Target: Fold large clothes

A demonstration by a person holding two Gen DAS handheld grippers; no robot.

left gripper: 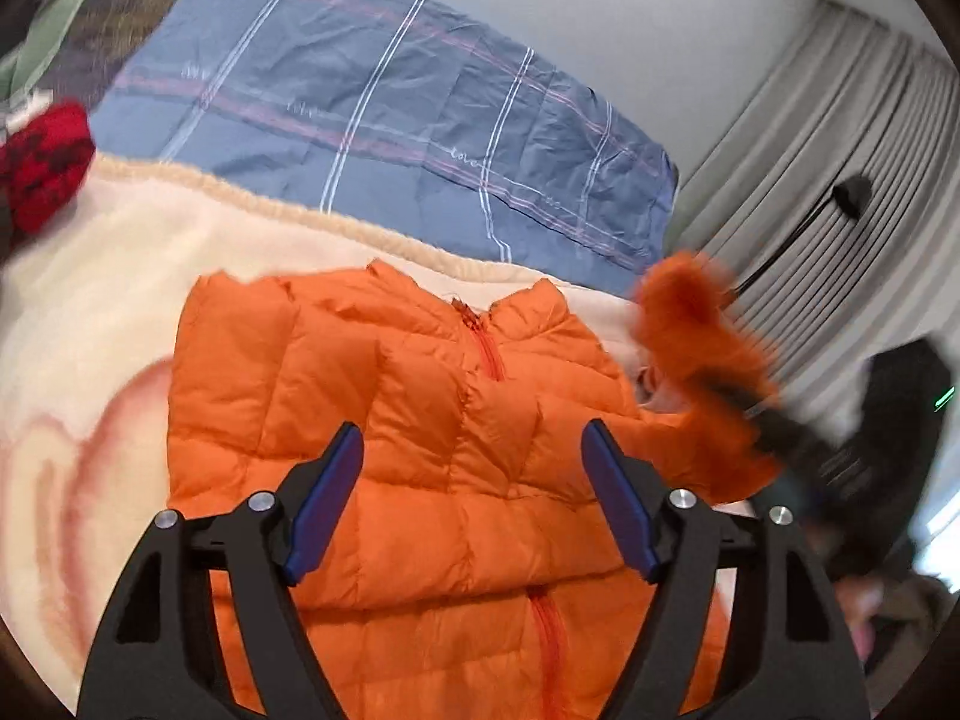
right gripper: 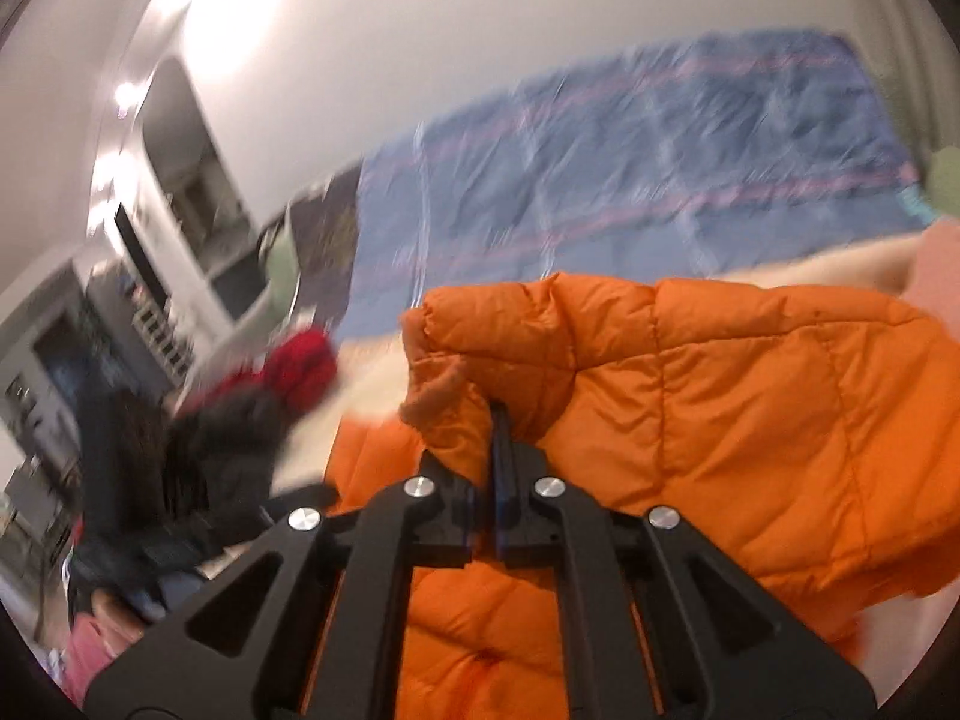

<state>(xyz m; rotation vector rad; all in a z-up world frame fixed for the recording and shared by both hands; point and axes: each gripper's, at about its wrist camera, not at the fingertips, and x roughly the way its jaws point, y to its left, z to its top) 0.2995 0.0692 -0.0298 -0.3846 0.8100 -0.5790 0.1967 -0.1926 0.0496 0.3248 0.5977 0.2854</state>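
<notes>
Orange puffer jacket [left gripper: 432, 420] spread on the cream blanket [left gripper: 120, 300] on the bed, left tool [left gripper: 471, 462] released above its quilted front, right tool [right gripper: 501, 420] clenched on a jacket fold, lifting it

At my twelve o'clock I see a blue plaid sheet [left gripper: 384, 102] beyond a cream fleece blanket [left gripper: 108, 300]. A red knit item [left gripper: 42, 162] lies at ten, pleated grey curtains [left gripper: 840, 138] hang at two.
</notes>
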